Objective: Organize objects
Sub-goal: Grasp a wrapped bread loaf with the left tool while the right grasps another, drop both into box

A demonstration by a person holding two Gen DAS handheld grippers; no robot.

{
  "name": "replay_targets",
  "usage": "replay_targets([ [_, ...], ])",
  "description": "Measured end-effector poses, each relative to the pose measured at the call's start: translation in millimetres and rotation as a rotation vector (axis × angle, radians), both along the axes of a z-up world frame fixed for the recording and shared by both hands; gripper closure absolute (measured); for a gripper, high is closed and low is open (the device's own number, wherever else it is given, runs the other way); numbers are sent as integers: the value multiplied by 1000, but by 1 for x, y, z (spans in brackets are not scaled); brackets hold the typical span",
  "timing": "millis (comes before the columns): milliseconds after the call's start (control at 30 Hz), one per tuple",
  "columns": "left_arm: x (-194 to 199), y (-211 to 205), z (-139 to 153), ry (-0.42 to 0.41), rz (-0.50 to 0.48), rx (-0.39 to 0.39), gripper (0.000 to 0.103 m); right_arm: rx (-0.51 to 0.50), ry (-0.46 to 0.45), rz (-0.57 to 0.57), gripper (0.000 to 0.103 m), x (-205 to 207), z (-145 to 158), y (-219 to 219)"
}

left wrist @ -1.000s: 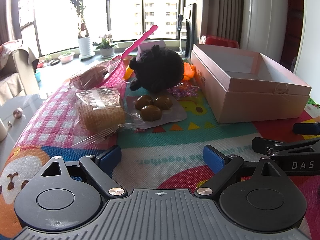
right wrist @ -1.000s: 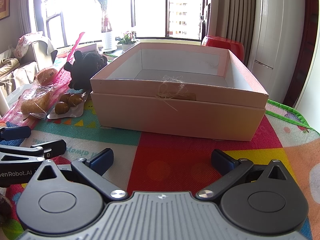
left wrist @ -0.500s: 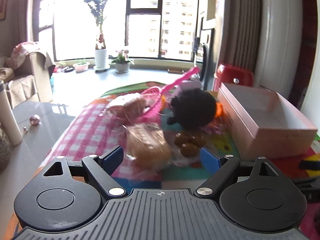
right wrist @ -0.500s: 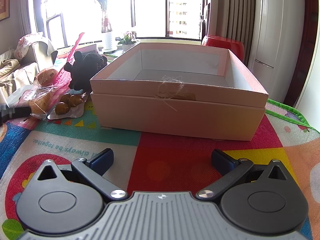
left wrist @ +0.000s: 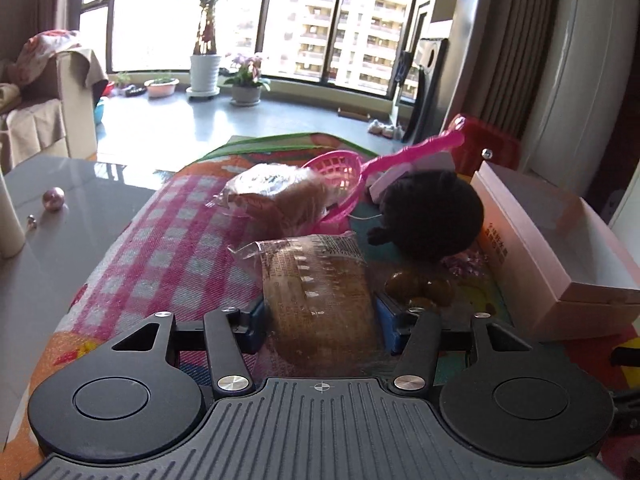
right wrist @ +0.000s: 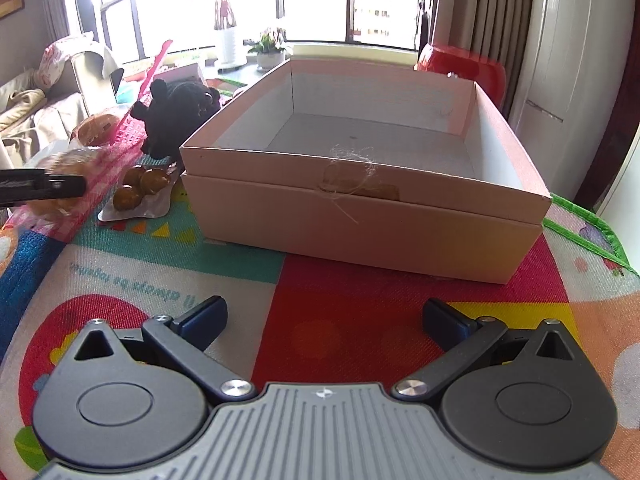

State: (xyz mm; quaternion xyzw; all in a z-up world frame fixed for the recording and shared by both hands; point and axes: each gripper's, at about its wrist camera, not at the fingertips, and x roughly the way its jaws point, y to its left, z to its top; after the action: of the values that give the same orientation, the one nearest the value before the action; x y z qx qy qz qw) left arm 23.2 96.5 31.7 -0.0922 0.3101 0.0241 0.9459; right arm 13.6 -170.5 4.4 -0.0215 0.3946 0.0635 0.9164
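- Here, my left gripper (left wrist: 320, 320) brackets the wrapped bread (left wrist: 318, 292) lying on the play mat (right wrist: 344, 320); the blue pads (left wrist: 385, 320) sit at the loaf's two sides, and whether they are already pinching the wrapper I cannot tell.
- The loaf's long axis runs straight away from me, along my fingers, so my jaws cross its narrow width.
- The open pink box (right wrist: 360, 200) sits to the right of the loaf, past the sealed pack of brown eggs (left wrist: 420, 288) and the black plush toy (left wrist: 432, 216); judging by the task, the bread goes rightward into it.
- My right gripper (right wrist: 322, 318) rests spread wide and holding nothing, directly before the box's near wall; it is the nearer hand to the box, my left the nearer to the bread.
- A second wrapped bun (left wrist: 280, 196) and a pink scoop (left wrist: 360, 172) lie beyond the loaf.
- The loaf's wrapper carries print and the box side Chinese characters, both too small to read; upside-down lettering on the mat is only partly legible.
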Motion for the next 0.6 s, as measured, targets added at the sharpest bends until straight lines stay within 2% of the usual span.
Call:
replay_targets([
  [167,-37,29,10,-55,-6,-59,45,-24,70,26,0,11,7,8],
  [233,-44,45,12,-71,32,-54,45,44,93,152,0,15,16,22],
  [267,-47,54,14,-78,58,-47,45,59,52,182,0,12,23,33],
  [467,-61,95,24,-126,167,-76,45,-65,-243,442,0,15,63,141],
  [533,-66,104,24,-135,179,-89,45,-133,-327,498,1,27,66,181],
  [600,-69,109,22,-135,188,-96,45,-177,-371,534,7,43,64,213],
])
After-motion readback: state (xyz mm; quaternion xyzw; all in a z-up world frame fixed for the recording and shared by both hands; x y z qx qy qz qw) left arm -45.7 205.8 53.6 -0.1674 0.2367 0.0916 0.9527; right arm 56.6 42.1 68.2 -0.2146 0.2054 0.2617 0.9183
